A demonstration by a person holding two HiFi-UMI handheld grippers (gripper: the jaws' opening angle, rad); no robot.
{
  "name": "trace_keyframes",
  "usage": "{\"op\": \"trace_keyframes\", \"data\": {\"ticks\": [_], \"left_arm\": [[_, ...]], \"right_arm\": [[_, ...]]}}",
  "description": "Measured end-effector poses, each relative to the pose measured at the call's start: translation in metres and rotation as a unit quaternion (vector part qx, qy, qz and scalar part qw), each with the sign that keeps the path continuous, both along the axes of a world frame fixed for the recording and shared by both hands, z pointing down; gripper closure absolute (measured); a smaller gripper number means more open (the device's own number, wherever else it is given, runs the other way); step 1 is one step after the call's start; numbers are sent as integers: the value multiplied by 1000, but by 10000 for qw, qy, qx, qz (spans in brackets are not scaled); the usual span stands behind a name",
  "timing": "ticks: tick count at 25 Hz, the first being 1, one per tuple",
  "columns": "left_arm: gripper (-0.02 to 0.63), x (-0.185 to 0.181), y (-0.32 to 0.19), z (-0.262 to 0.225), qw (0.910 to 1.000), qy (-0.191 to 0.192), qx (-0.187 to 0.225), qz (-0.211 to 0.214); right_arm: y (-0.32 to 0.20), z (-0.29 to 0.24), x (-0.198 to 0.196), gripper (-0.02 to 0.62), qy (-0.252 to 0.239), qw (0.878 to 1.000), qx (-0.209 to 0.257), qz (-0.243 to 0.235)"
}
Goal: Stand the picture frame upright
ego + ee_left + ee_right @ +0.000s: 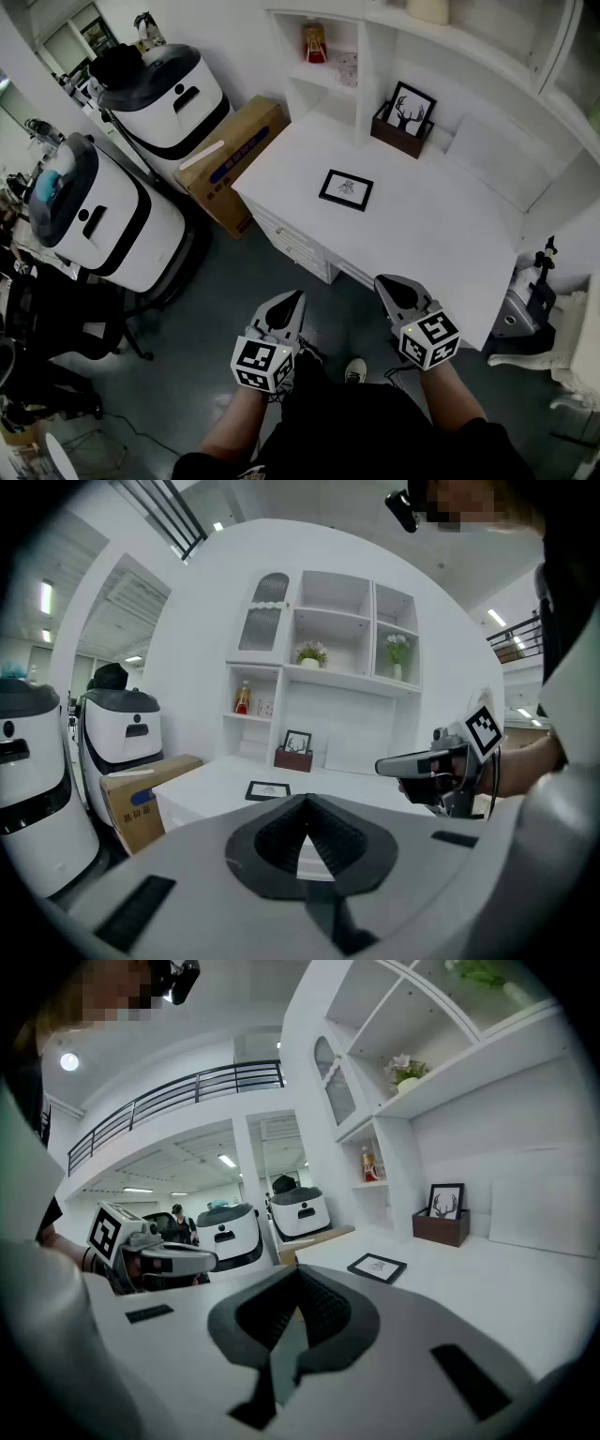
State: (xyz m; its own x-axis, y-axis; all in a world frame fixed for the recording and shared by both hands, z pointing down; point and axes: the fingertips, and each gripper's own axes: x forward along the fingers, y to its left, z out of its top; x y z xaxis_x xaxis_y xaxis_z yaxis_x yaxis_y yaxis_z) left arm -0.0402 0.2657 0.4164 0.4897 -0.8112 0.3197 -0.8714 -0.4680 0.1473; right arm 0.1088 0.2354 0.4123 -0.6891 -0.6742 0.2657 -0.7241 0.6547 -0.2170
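Note:
A small black picture frame (346, 189) lies flat on the white desk (441, 253), near its middle. It also shows flat in the left gripper view as the frame (268, 790) and in the right gripper view as the frame (377, 1267). Both grippers hover over the floor in front of the desk, well short of the frame. My left gripper (294, 299) is shut and empty, its jaws (307, 801) meeting at the tip. My right gripper (385, 282) is shut too, with nothing held (298, 1274).
A deer picture (411, 109) stands upright in a brown box at the desk's back, beside a white shelf unit (323, 56) holding a red bottle. A cardboard box (232, 159) and two white machines (105, 220) stand on the floor to the left.

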Motion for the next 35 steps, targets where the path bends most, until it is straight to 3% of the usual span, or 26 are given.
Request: {"op": "trace_keyframes", "data": {"ticks": [25, 35], "left_arm": [[601, -5, -13, 0, 10000, 63, -35, 38], [601, -31, -53, 6, 9995, 41, -162, 283]], "right_arm": [[-5, 6, -17, 592, -86, 9997, -126, -177], [-44, 12, -39, 592, -119, 9995, -219, 185]]}}
